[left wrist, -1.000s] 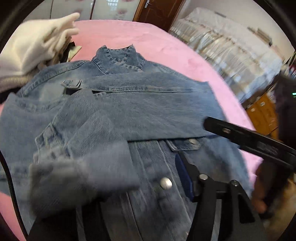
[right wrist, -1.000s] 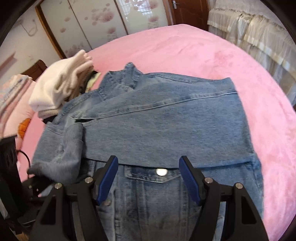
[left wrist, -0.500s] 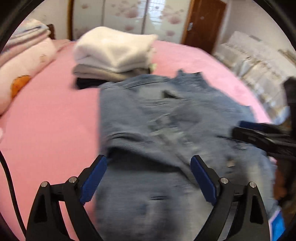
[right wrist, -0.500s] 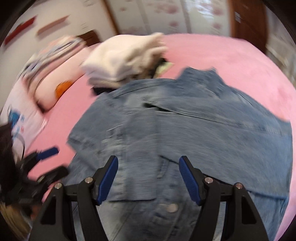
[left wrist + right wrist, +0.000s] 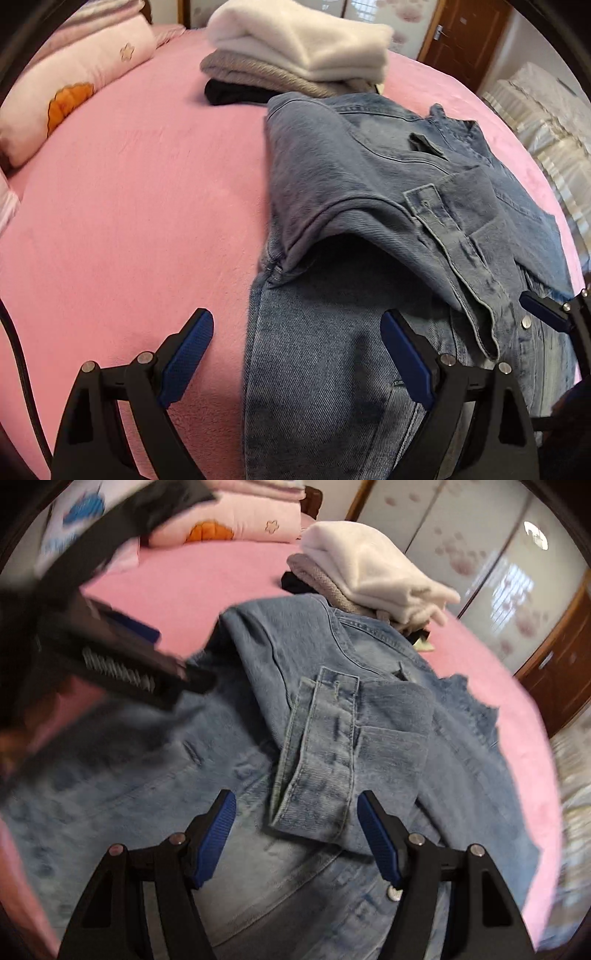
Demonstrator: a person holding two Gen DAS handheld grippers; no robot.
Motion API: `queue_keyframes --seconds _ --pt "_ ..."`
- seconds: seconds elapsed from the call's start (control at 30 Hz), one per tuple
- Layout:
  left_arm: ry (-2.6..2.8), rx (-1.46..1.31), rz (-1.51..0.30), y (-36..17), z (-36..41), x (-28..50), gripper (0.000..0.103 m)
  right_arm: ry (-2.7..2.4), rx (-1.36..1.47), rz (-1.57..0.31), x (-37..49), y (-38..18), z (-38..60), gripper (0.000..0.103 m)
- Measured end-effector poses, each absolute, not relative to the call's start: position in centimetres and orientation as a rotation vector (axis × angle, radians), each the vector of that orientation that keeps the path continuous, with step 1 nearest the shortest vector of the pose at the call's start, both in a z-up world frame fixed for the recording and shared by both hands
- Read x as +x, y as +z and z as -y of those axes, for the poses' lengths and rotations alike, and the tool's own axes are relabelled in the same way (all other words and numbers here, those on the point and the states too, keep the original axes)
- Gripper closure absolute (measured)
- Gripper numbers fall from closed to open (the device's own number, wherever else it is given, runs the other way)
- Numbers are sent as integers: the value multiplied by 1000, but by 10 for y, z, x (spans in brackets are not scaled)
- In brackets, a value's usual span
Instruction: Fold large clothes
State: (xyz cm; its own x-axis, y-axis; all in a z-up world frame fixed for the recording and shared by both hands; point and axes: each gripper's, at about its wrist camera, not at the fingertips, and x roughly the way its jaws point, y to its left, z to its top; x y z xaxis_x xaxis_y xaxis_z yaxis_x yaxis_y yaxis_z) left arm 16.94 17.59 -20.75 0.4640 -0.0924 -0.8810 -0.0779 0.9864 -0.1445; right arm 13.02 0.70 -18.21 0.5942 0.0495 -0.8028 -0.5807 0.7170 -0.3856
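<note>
A blue denim jacket (image 5: 351, 184) lies front up on the pink bed (image 5: 129, 203), its collar toward the far side. One sleeve is folded across the chest, its cuff (image 5: 325, 753) pointing toward me. My left gripper (image 5: 297, 354) is wide open above the jacket's side edge near the hem, one pad over the bedspread and one over denim, holding nothing. My right gripper (image 5: 297, 819) is open just short of the cuff end, which lies between the fingertips without touching the pads. The right gripper's blue pad (image 5: 546, 314) shows at the left wrist view's right edge.
A stack of folded clothes (image 5: 303, 48), white over grey over black, sits on the bed just beyond the jacket's shoulder. A pink pillow (image 5: 74, 85) lies at the far left. Bare bedspread stretches left of the jacket. A wooden door (image 5: 461, 37) and wardrobe doors (image 5: 480, 572) stand behind.
The left gripper let go of the sleeve, opened wide and swung to the jacket's side edge. The sleeve now rests across the chest. The right gripper rolled and moved over to the cuff.
</note>
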Motion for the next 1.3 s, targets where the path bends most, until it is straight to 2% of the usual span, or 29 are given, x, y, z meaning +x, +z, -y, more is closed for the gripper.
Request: queue_keyframes --seconds 0.1,0.17,0.2,0.33,0.4,0.43,0.5,0.53,0.67,0.77,0.83,1.0,1.1,1.17,1.23,1.3 --pt "-5 -193 -1100 -213 -179 173 12 321 -758 -879 141 -194 -3 36" --pt "-10 -197 -1108 -217 -178 176 12 323 -718 -913 148 -190 8 70" --pt "-11 -194 -1113 -219 -176 177 12 314 -706 -934 152 -188 11 78" --pt "8 -162 -1115 -225 -167 185 12 316 -572 -957 174 -156 40 84" --pt "18 -163 -1108 -227 -163 190 12 282 -510 -930 191 -132 56 96" --pt "28 -169 -1106 -228 -162 193 12 255 -482 -901 201 -117 65 98" --pt "52 -193 -1100 -228 -160 201 18 205 -434 -824 218 -89 82 99" --pt "59 -208 -1103 -230 -159 205 24 176 -410 -780 227 -74 92 99" --pt "96 -243 -1094 -231 -157 214 29 51 -282 -631 247 -34 140 99" --pt "85 -244 -1085 -233 -152 214 29 -63 -178 -579 251 -34 187 99" --pt "67 -228 -1093 -235 -146 213 29 -146 -123 -630 253 -60 221 99" --pt "36 -173 -1110 -237 -138 214 29 -180 44 -971 267 -156 279 93" --pt "-16 -171 -1135 -235 -141 216 29 -113 179 -1030 264 -170 300 91" --pt "-88 -179 -1152 -231 -143 214 29 -33 281 -1019 266 -163 313 79" --pt "-176 -211 -1144 -219 -149 210 29 31 345 -1009 274 -157 321 46" --pt "-218 -227 -1113 -206 -154 207 29 23 312 -989 284 -149 318 38"
